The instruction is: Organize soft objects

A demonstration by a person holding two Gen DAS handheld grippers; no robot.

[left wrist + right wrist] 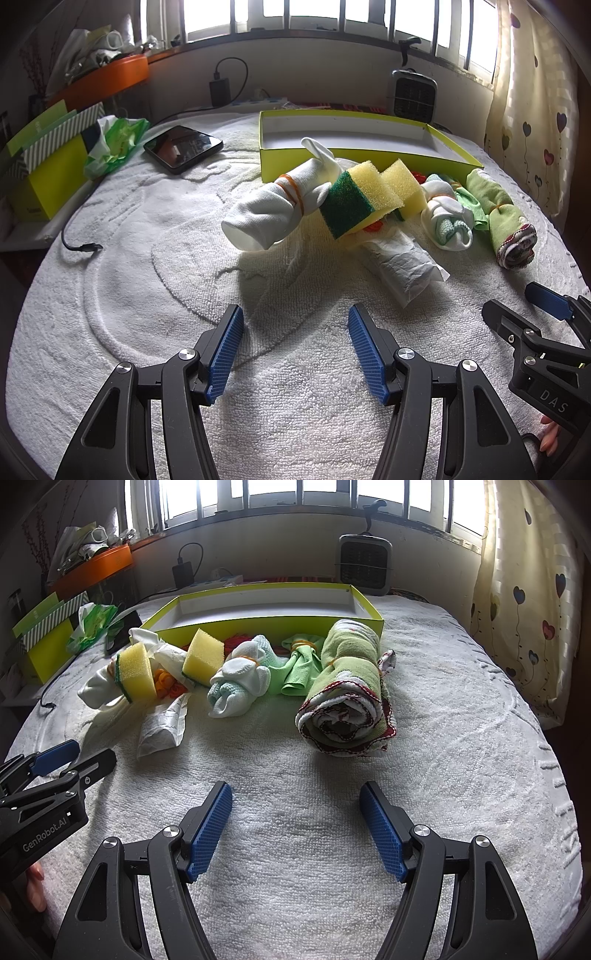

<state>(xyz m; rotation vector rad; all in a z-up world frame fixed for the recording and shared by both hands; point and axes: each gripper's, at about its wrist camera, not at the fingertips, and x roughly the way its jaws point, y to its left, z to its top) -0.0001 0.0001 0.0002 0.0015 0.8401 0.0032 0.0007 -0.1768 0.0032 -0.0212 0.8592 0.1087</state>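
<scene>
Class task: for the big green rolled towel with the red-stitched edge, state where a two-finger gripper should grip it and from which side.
Grip the rolled towel across its middle, near its rubber band, from above. It lies on its side, spiral end toward the open right gripper, so fingers likely straddle the roll there.

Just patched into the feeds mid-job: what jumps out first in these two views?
A jumble of soft things lies on the white towel: two yellow sponges, white and green rolled cloths, and, nearest the right gripper, a big rolled green towel with red trim. Right behind them sits an empty lime-green box. Both grippers, left gripper included, are open and hold nothing.
</scene>
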